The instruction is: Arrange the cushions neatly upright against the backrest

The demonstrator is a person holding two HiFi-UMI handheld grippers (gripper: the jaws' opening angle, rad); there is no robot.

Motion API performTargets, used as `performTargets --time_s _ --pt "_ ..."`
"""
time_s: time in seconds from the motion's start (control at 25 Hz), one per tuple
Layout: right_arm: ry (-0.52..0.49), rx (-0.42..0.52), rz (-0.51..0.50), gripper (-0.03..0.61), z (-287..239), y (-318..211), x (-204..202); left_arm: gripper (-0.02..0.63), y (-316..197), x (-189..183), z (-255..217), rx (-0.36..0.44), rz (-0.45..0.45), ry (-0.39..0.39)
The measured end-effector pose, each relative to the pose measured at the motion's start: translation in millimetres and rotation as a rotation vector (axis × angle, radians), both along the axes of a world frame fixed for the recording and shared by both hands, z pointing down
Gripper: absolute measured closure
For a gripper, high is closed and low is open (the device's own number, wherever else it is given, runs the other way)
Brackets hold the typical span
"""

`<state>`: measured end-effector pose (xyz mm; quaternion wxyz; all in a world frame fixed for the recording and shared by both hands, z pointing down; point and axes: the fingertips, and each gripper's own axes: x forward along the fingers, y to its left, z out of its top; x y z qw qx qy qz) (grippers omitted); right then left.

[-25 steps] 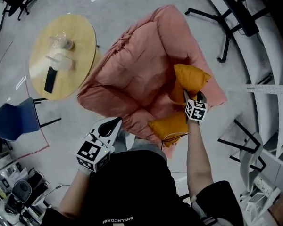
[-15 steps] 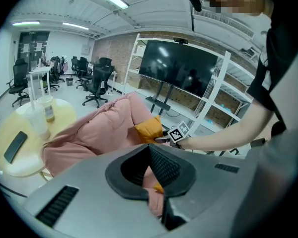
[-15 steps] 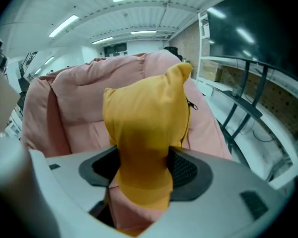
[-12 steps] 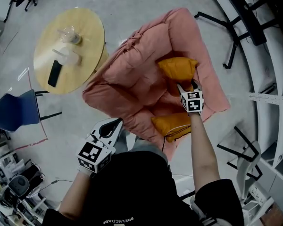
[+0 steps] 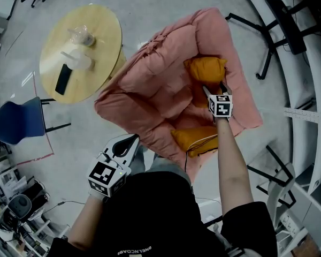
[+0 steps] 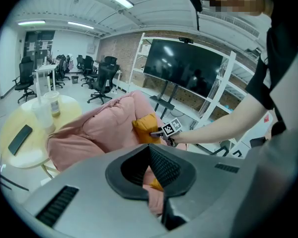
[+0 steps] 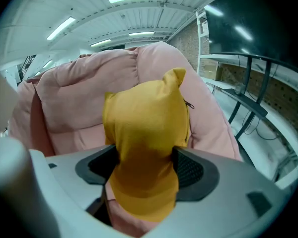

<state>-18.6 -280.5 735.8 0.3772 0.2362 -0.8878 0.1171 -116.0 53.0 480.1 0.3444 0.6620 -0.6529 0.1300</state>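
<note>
Grey office floor (image 5: pixel 150 4) surrounds a pink armchair (image 5: pixel 155 90) beside a round yellow table (image 5: pixel 99 36). White lettering on the person's black shirt (image 5: pixel 150 218) runs upside down and is too small to read surely. Each gripper's cube bears black-and-white square markers. The right gripper (image 5: pixel 220 88) grasps a mustard-orange cushion (image 5: pixel 205 70), puffy with pointed corners, upright against the backrest, though its jaws have just been widening. A second cushion (image 5: pixel 195 140) lies at the seat's front edge, partly behind the forearm. The left gripper (image 5: pixel 129 142) is clenched on nothing
</note>
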Motion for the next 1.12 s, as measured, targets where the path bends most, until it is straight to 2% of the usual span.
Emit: performTargets --time_s 0.32,0.64,0.8,0.96,1.12 --pt "-0.030 -0.052 -0.037 0.156 -9 12 6 0.600 -1 6 0 0.011 0.027 0.004" --pt "-0.181 -0.116 0.017 0.147 -47 23 33 0.600 -6 12 -2 0.027 0.089 0.009" --pt "-0.253 -0.219 0.057 0.147 -62 43 63 0.601 -16 17 -3 0.041 0.165 0.029" --pt "-0.198 -0.355 -0.078 0.147 -54 97 86 0.600 -27 26 -3 0.048 0.239 0.048" --pt "-0.031 -0.505 -0.243 0.147 -28 167 121 0.600 -35 35 -1 0.046 0.302 0.070"
